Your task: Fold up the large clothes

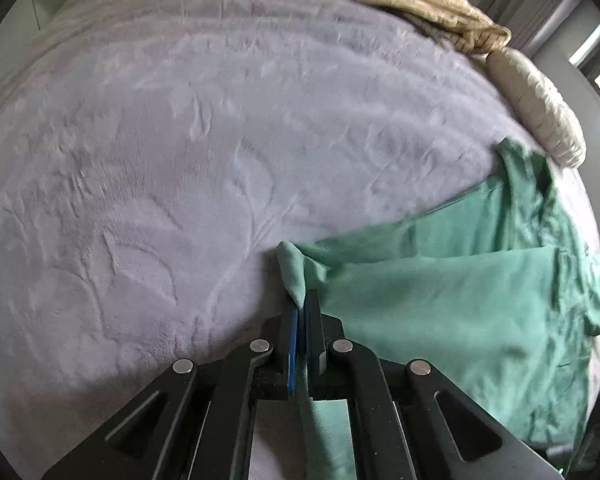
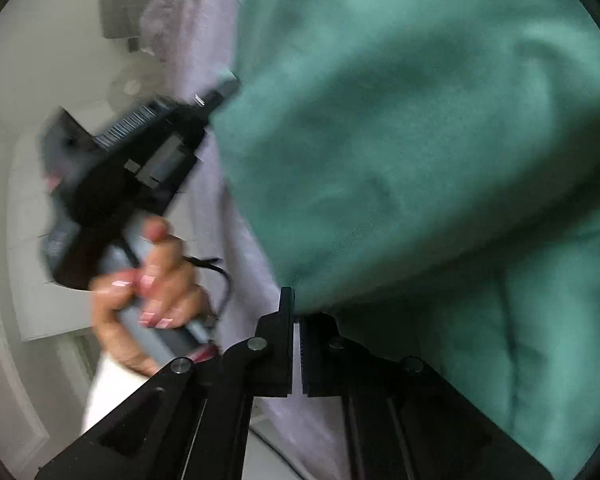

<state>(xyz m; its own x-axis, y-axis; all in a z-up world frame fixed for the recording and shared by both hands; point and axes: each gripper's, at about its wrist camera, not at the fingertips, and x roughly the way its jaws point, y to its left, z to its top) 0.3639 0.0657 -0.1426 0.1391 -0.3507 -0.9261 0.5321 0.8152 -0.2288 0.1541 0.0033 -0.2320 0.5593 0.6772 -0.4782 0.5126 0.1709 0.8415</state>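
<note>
1. Green garment (image 1: 452, 280) lies along the right side of the grey plush bedspread (image 1: 160, 160), partly doubled over itself, with a beige blanket (image 1: 416, 0) and a pale pillow (image 1: 540, 108) well apart from it at the bed's far edge.

2. Your left gripper (image 1: 305, 312) is clamped on a corner of the cloth; a strip of green runs back between the closed jaws, so that hold looks sound.

3. Your right gripper (image 2: 296, 312) has its jaws together right at the lower edge of the garment's hanging fold (the view is blurred, so you cannot tell whether fabric is actually pinched or only brushing the tips).

4. Risk one: if the right side caught nothing, any lift will be lopsided, the cloth will hang from the left corner alone, and the fold will skew.

5. Risk two: a thin bite on this soft fabric may slip out under a fast swing.

6. Risk three: your left hand (image 2: 148, 300) and its tool sit near the right gripper in the right wrist view; crossing paths could knock them together or trap the cable (image 2: 216, 276).
</note>
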